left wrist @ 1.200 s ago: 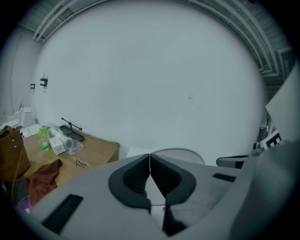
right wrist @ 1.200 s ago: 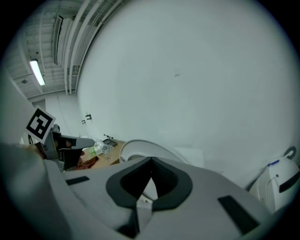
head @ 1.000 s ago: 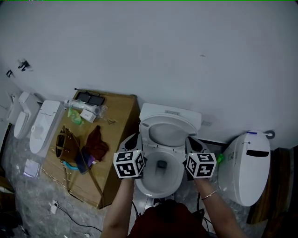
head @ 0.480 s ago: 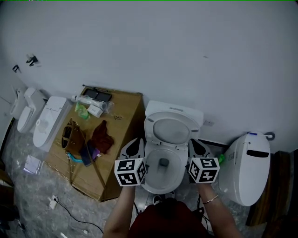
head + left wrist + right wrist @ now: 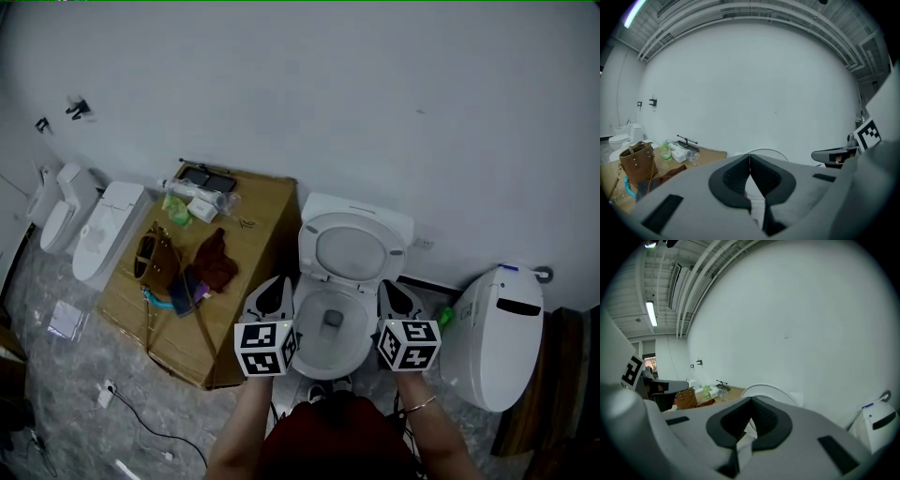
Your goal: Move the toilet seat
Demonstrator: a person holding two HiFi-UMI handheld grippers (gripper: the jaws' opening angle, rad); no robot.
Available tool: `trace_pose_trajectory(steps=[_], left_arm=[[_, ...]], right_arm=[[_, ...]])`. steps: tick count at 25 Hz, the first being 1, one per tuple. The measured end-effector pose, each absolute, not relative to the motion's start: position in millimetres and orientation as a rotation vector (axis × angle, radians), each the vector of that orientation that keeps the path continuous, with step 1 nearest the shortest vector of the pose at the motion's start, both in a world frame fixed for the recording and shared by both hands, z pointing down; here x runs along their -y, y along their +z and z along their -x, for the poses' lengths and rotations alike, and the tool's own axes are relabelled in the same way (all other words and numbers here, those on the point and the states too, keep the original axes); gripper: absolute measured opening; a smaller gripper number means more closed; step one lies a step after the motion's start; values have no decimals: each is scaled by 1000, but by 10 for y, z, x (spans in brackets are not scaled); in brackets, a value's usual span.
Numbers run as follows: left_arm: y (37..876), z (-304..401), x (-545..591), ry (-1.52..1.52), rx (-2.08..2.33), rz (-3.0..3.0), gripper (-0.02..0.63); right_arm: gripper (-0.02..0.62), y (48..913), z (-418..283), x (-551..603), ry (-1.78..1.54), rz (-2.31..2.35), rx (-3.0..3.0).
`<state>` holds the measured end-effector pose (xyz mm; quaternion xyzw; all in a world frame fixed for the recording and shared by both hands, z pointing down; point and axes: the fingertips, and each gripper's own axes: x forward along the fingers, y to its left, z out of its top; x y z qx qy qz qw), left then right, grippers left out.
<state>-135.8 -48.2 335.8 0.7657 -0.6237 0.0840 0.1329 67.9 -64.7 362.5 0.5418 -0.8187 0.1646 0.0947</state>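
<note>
Fingers (image 5: 733, 178) of the left gripper (image 5: 749, 158) clenched pad to pad, nothing between them; right gripper (image 5: 751, 402) likewise pressed together and empty. Toilet seat (image 5: 352, 251) lies ahead of both sets of fingertips and between them, raised and tilted back toward the wall (image 5: 309, 103). Head view: left gripper (image 5: 278, 283) just outside the left rim of the bowl (image 5: 330, 349), right gripper (image 5: 388, 286) just outside the right rim; contact with the rim cannot be judged. Both gripper views: bowl hidden behind the gripper bodies, only the seat's upper arc (image 5: 764, 151) (image 5: 769, 389) shows over the jaw tips. Near edge of the bowl cut off by the person's torso (image 5: 337, 436). Outboard of the left fingers, cardboard sheet (image 5: 258, 281) edge sits close to the bowl, little room; farther out on it a brown bag (image 5: 155, 262) and dark red cloth (image 5: 216, 262). Outboard of the right fingers, a narrow dark gap, then a second toilet (image 5: 492, 337); small green item (image 5: 443, 319) in the gap, not identifiable. Two more toilets (image 5: 103, 239) well beyond the cardboard.
</note>
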Motion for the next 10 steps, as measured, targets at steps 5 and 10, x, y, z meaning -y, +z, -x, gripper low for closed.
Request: trace_pose_trajectory(steps=[5,10], left_arm=[[3315,1367,285,243,1830,-2228,28],[3306,1388,115,225,1852,-2222,28]], right_arm=[[15,3589,-630,468,467,-1581,2448],[15,3601,-622,307,458,-1573,2460]])
